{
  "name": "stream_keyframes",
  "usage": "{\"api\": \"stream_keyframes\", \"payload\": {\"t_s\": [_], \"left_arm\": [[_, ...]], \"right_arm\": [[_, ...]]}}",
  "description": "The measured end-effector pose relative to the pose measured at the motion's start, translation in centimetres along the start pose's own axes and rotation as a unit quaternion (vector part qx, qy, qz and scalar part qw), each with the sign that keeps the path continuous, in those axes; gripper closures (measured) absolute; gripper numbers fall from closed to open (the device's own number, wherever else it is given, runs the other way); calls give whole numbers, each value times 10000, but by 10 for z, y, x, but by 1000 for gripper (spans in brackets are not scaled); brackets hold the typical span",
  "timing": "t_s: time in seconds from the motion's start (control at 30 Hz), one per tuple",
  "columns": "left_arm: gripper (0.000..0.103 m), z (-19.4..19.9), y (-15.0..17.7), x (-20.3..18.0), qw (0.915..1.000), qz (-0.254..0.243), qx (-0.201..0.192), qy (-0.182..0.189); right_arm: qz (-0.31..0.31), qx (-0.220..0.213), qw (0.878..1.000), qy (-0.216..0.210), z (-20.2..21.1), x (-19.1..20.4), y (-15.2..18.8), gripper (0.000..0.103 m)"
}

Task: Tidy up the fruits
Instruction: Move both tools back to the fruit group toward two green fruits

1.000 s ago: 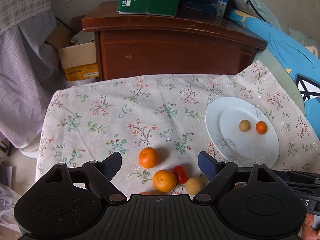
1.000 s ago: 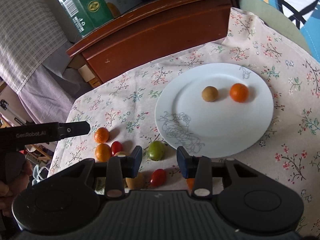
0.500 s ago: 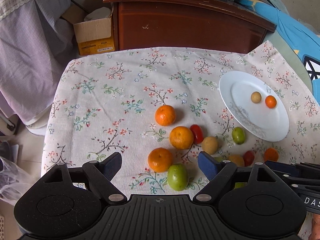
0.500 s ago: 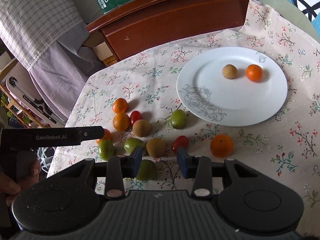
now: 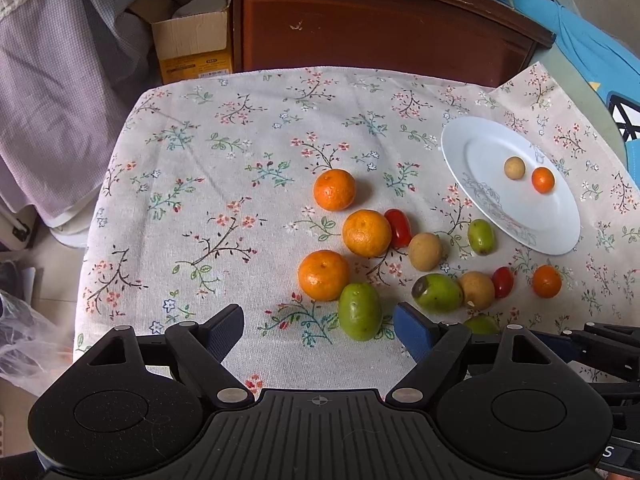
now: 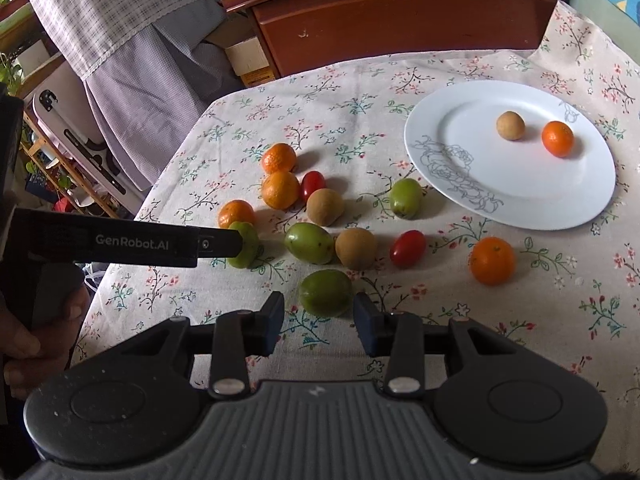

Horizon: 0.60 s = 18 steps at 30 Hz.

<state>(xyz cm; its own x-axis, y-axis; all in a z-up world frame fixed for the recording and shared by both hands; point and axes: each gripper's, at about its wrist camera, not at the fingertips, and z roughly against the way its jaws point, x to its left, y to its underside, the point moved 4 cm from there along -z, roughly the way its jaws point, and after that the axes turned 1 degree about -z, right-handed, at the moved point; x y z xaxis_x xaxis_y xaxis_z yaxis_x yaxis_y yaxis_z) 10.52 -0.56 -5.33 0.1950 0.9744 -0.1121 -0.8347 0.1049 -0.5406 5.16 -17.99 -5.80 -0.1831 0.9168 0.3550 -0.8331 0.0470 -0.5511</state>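
Left gripper (image 5: 318, 326): fingers spread wide, holding nothing, above the near cloth edge.
Right gripper (image 6: 318, 322): fingers parted, a green fruit (image 6: 326, 293) just ahead of the gap, not pinched.
Plate (image 6: 460, 176): holds a brown fruit (image 6: 510, 125) and a small orange (image 6: 557, 138), apart.
Loose fruit: oranges, tomatoes and green and brown fruit clustered on the floral cloth (image 5: 224, 184) beside the plate.

- dark wood cabinet (image 5: 380, 24) top centre
- open cardboard box (image 5: 192, 46) left of it
- checked purple fabric (image 5: 52, 80) upper left
- floral tablecloth (image 5: 224, 184) mid-frame, daylight
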Motion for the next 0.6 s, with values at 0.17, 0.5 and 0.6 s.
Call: {"api": "stream_keyframes", "payload": {"t_s": [0.17, 0.5, 0.6], "left_arm": [[21, -5, 3, -6, 9999, 35, 79, 104], [44, -15, 5, -14, 9998, 55, 71, 186], [53, -16, 4, -16, 9999, -9, 15, 153]], "right_arm": [[105, 36, 9999, 90, -8, 1, 1, 63], [173, -25, 9994, 305, -5, -3, -3, 71], [49, -8, 9995, 317, -5, -7, -4, 71]]}}
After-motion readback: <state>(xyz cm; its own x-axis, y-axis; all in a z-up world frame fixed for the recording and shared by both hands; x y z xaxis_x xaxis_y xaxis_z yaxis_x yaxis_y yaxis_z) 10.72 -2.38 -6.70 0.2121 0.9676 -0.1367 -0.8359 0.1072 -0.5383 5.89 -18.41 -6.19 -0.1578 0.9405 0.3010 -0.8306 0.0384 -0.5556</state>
